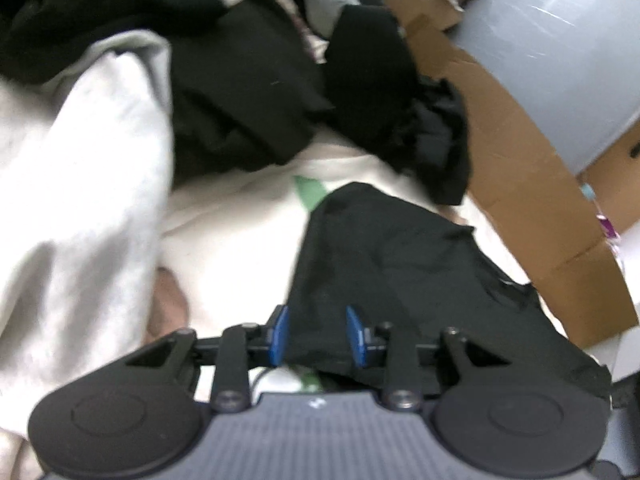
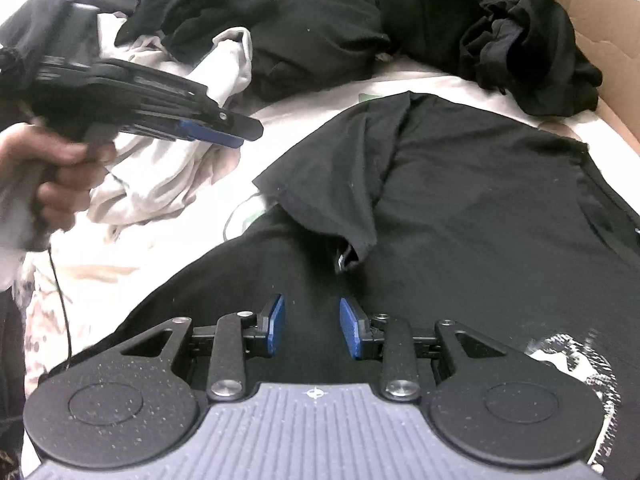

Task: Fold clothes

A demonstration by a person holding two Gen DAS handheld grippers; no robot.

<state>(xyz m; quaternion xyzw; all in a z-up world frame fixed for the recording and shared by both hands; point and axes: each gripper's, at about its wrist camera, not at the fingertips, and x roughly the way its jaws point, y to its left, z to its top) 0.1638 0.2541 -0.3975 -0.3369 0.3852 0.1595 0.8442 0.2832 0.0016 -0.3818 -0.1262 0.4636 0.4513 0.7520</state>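
1. My right gripper (image 2: pixel 312 328) hangs over the black T-shirt (image 2: pixel 460 208), its blue pads parted with a plain gap between them; nothing is pinched, only the shirt's cloth lying below.
2. My left gripper (image 1: pixel 316 334) is also parted. In its own view a black edge of the shirt (image 1: pixel 400 264) lies in the gap, but the pads do not press on it (that view is blurred, so I trust it only so far).
3. From the right wrist, the left gripper (image 2: pixel 224 134) shows up and to the left, held in my left hand (image 2: pixel 56 176), clear of the shirt and over a crumpled white garment (image 2: pixel 168 176).
4. The T-shirt is spread flat on the pale bedding (image 2: pixel 168 248) straight ahead of the right gripper, one sleeve (image 2: pixel 320 184) folded across the body; a white print (image 2: pixel 572 360) shows low to the right.
5. Beyond it lies a heap of dark clothes (image 2: pixel 320 32), and to the far right a cardboard box (image 2: pixel 600 12).
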